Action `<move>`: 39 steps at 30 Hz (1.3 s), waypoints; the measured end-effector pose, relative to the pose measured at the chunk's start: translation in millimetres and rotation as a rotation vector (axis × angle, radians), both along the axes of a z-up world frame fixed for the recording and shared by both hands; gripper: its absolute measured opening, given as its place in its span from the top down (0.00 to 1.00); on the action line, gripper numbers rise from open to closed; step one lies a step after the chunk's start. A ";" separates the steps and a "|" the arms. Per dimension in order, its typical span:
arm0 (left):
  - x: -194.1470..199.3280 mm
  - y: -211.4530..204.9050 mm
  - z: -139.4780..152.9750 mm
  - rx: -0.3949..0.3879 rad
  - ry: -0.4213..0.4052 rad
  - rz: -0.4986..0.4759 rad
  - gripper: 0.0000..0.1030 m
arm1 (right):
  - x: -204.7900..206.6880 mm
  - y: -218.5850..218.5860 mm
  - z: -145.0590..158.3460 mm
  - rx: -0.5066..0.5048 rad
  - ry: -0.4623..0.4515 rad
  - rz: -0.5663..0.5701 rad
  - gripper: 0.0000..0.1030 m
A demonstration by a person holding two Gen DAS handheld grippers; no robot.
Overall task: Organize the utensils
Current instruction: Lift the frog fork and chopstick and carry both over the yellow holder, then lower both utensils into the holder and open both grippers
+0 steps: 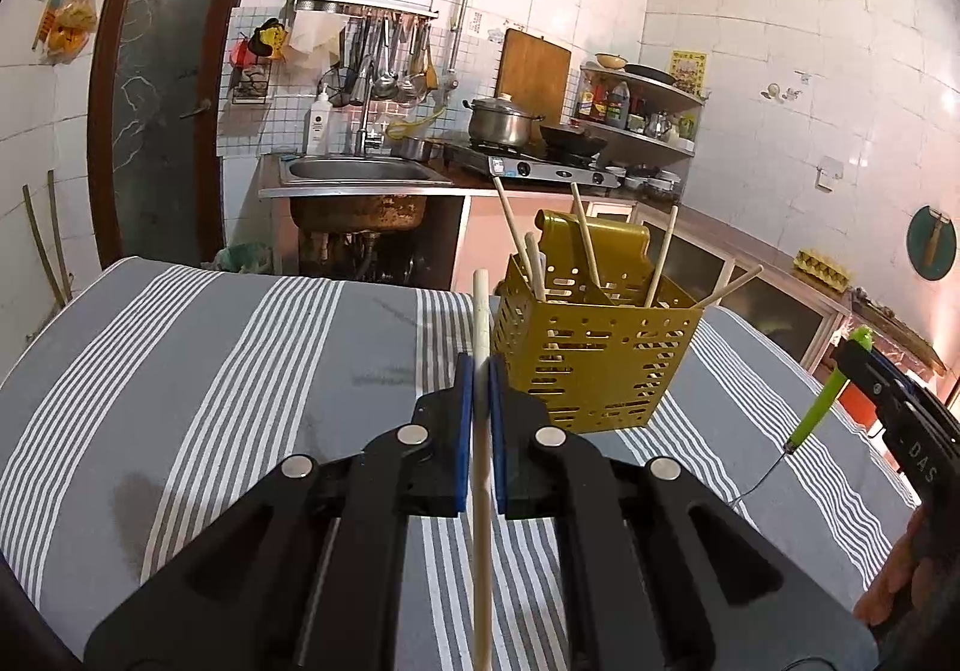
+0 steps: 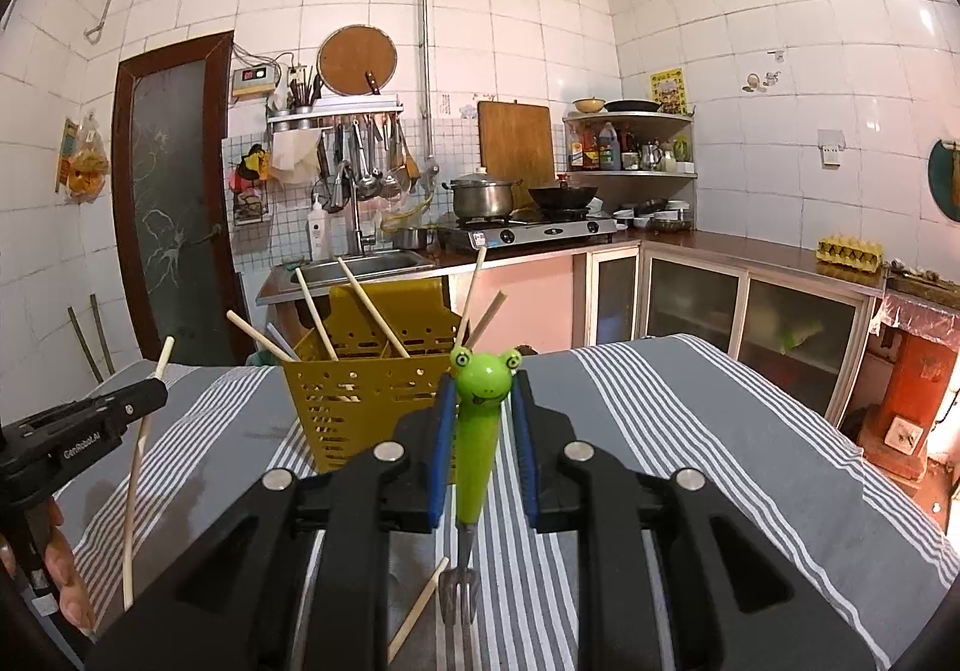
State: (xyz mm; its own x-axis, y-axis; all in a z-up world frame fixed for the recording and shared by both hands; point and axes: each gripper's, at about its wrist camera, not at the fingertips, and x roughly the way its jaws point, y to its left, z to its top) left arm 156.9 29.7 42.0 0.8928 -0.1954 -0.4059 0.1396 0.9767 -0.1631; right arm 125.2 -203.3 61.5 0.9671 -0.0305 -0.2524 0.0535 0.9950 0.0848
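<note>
- While the left gripper [image 1: 480,389] pinches a smooth wooden chopstick [image 1: 481,491] upright, the right gripper [image 2: 480,419] clamps a glossy green frog-headed fork [image 2: 477,449].
- Just beyond stands the perforated yellow plastic caddy [image 1: 591,365], bristling with chopsticks, on striped grey cloth [image 1: 240,371].

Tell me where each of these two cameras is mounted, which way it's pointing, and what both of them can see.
Left wrist: sits on the left gripper, facing the kitchen sink wall over the striped cloth; its jaws clamp a chopstick; the right gripper and a hand show at right.
Right wrist: sits on the right gripper, facing the same wall; its jaws hold a frog-handled fork; the left gripper shows at left.
Shared: the yellow utensil basket holding chopsticks, the cloth, the sink and the stove.
</note>
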 end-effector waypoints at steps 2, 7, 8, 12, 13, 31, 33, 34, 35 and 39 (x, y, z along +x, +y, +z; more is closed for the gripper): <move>0.8 2.1 -0.5 -0.013 0.004 -0.004 0.96 | 2.2 1.5 0.2 -0.006 0.010 0.006 0.82; 2.8 4.4 -1.1 -0.010 0.006 -0.004 0.96 | 4.0 2.3 -4.8 -0.012 0.033 0.019 0.82; 3.5 4.8 -0.7 -0.012 0.007 -0.006 0.96 | 4.3 2.5 -5.1 -0.015 0.038 0.018 0.82; -1.7 3.3 2.9 -0.002 -0.017 -0.006 0.96 | 4.9 -0.4 -1.3 -0.009 0.049 0.007 0.82; -3.8 2.6 4.4 0.002 -0.027 -0.002 0.96 | 5.4 -1.5 1.7 -0.008 0.050 0.006 0.82; 62.5 -45.2 150.2 -0.052 -0.350 -0.023 0.96 | 58.6 -6.8 136.8 0.017 -0.162 0.022 0.82; 79.4 -56.4 155.6 -0.039 -0.382 -0.015 0.96 | 75.1 -4.9 144.8 0.015 -0.175 0.021 0.82; 86.8 -60.4 155.6 -0.035 -0.389 -0.017 0.96 | 83.0 -4.0 146.3 0.011 -0.175 0.021 0.82; 98.6 -65.7 152.7 -0.030 -0.391 -0.020 0.96 | 92.4 -3.8 146.1 0.008 -0.171 0.022 0.82; 128.8 -75.9 134.7 -0.034 -0.374 -0.013 0.96 | 121.6 -7.7 132.8 0.012 -0.136 0.028 0.82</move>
State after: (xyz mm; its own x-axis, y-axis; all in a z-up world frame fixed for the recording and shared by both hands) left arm 285.7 -46.2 176.6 0.9754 -0.2156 -0.0449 0.2083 0.9694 -0.1303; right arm 246.8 -210.9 194.3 0.9928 -0.0009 -0.1194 0.0131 0.9947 0.1016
